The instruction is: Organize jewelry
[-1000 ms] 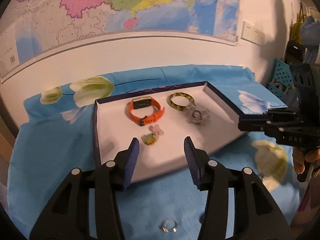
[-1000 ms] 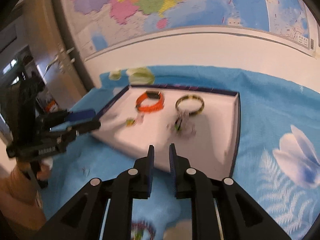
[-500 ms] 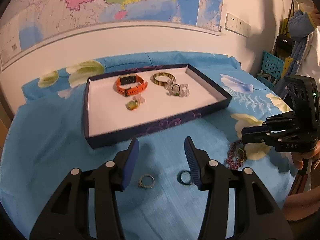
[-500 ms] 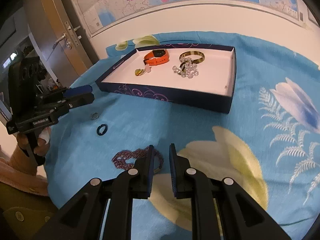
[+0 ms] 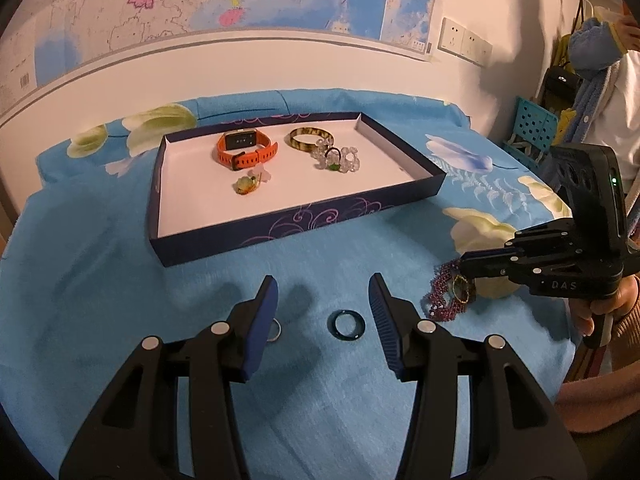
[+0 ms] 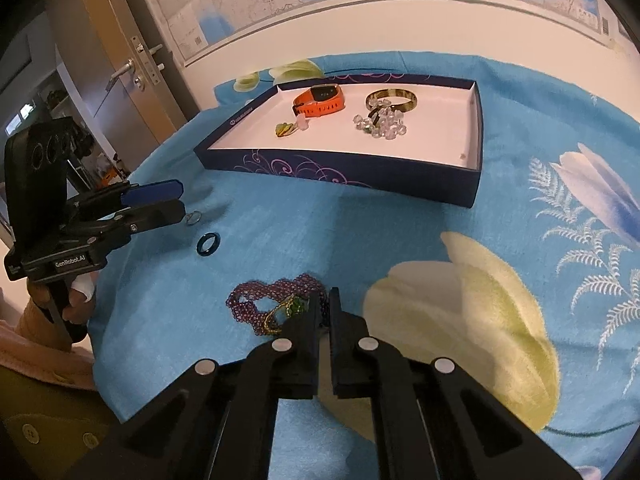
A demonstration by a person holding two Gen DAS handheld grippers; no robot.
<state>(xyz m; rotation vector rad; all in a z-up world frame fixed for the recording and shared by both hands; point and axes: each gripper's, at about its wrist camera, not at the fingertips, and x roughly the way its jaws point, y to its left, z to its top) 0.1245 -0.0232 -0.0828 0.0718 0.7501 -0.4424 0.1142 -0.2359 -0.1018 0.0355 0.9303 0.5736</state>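
Note:
A navy tray (image 5: 300, 228) (image 6: 340, 168) holds an orange watch (image 5: 246, 152), a tortoise bangle (image 5: 312, 139), a crystal bracelet (image 5: 338, 160) and a green pendant (image 5: 248, 184). On the blue cloth in front of it lie a dark ring (image 5: 335, 326) (image 6: 200, 245) and a silver ring (image 5: 277, 330). My left gripper (image 5: 323, 284) hangs open over them, the dark ring between its fingers and untouched. A purple bead necklace (image 6: 264, 300) (image 5: 442, 296) lies further right. My right gripper (image 6: 327, 295) is closing to a thin slit on its right end.
The flowered blue cloth (image 6: 460, 300) covers the whole table, which stands against a white wall with a map. A person's hand (image 5: 600, 312) holds the right gripper's handle. A blue crate (image 5: 532, 128) stands at the right, and a door (image 6: 132, 72) at the left.
Both grippers drew back from the tray and came down over the front cloth. The right gripper's narrow gap closed at the purple beads. The left gripper stayed open.

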